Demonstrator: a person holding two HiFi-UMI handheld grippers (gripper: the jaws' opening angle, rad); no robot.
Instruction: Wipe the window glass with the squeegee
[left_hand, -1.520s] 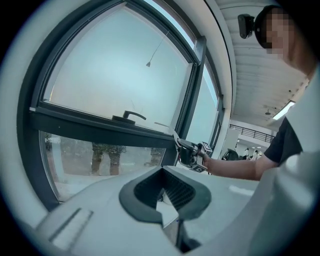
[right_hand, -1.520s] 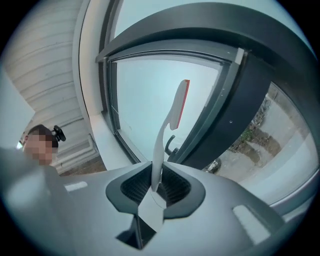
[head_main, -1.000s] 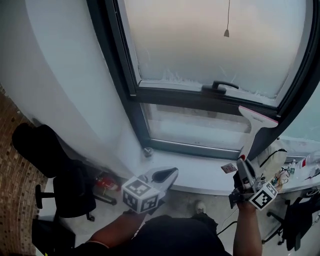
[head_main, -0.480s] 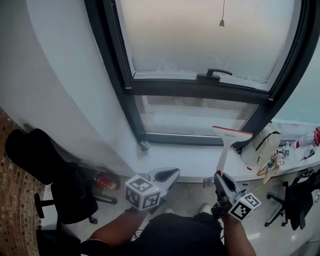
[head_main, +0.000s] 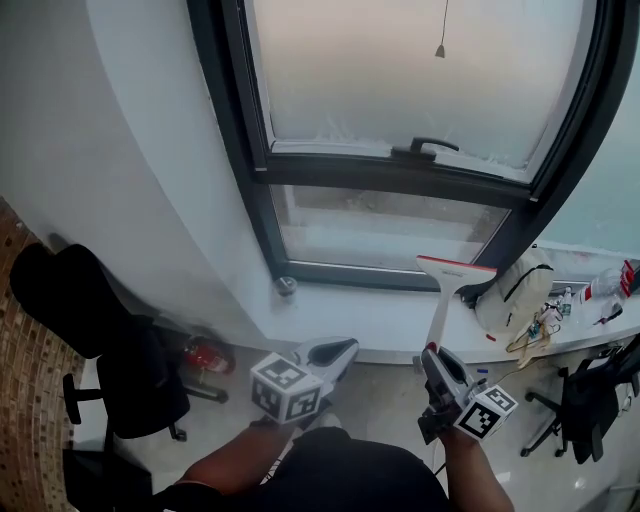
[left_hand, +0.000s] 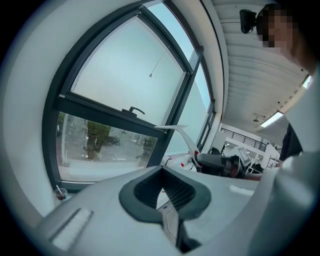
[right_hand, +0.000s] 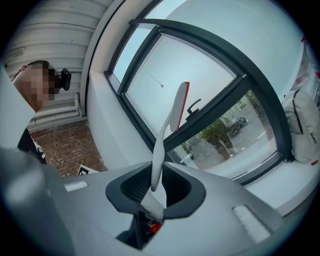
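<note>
The right gripper (head_main: 433, 358) clenches the squeegee (head_main: 441, 300) by its handle, long axis pointing to 12 o'clock, blade uppermost (over the sill (head_main: 350, 312)). The window glass (head_main: 380, 228) lies beyond, at 11 o'clock. The left gripper (head_main: 335, 351), closed and empty, sits at 9 o'clock.

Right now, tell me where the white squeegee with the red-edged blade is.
In the head view, the white squeegee with the red-edged blade stands upright at lower right, handle in the right claw, blade by the lower window pane's bottom-right corner.

White squeegee (head_main: 455, 268) upright near window glass (head_main: 400, 70)
</note>
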